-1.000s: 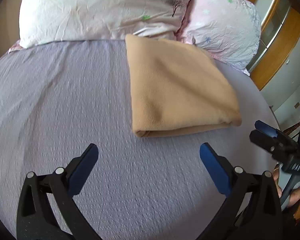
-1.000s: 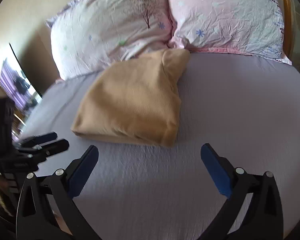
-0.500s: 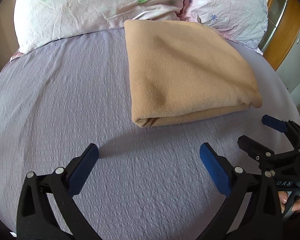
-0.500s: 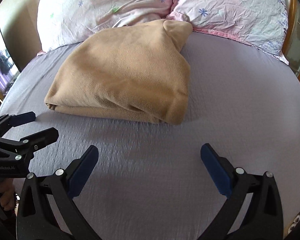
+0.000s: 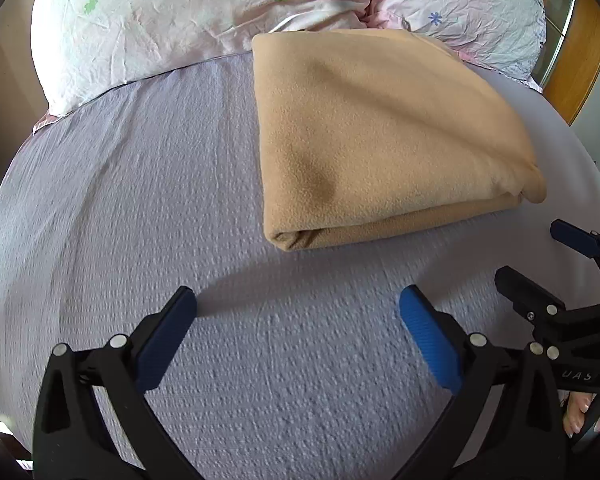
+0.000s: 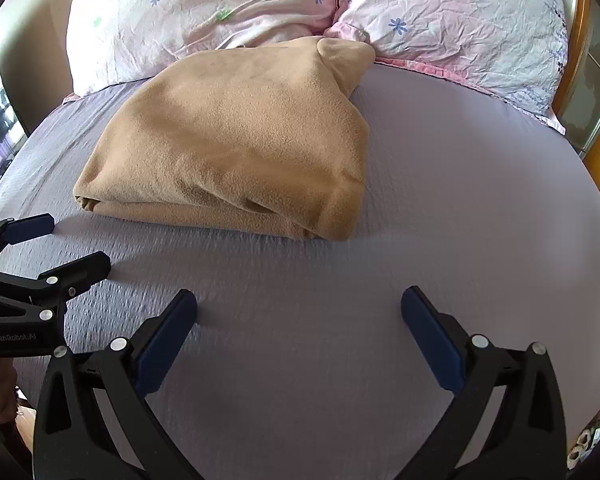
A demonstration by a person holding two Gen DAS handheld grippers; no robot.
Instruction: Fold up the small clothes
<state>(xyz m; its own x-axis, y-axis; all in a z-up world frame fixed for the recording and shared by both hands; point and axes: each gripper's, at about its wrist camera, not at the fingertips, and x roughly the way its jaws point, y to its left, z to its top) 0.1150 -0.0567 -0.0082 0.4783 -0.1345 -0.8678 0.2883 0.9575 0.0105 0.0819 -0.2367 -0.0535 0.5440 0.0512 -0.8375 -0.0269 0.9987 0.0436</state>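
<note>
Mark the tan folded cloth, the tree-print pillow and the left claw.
tan folded cloth (image 6: 240,140), right wrist view, middle of its top face.
tree-print pillow (image 6: 204,12), right wrist view, its wrinkled front face.
left claw (image 5: 298,312), left wrist view, midway between its open fingertips.

Bright daylight, soft shadows under fingers; fisheye edge warp, slight foreground blur.

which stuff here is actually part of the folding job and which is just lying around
Part of the job:
- tan fleece garment, folded on the bed
- left gripper, open, short of the garment
- right gripper, open, also short of it

Just there:
- two floral pillows at the head, the garment's far edge against them
- lilac bedsheet
- wooden frame at the right edge
</note>
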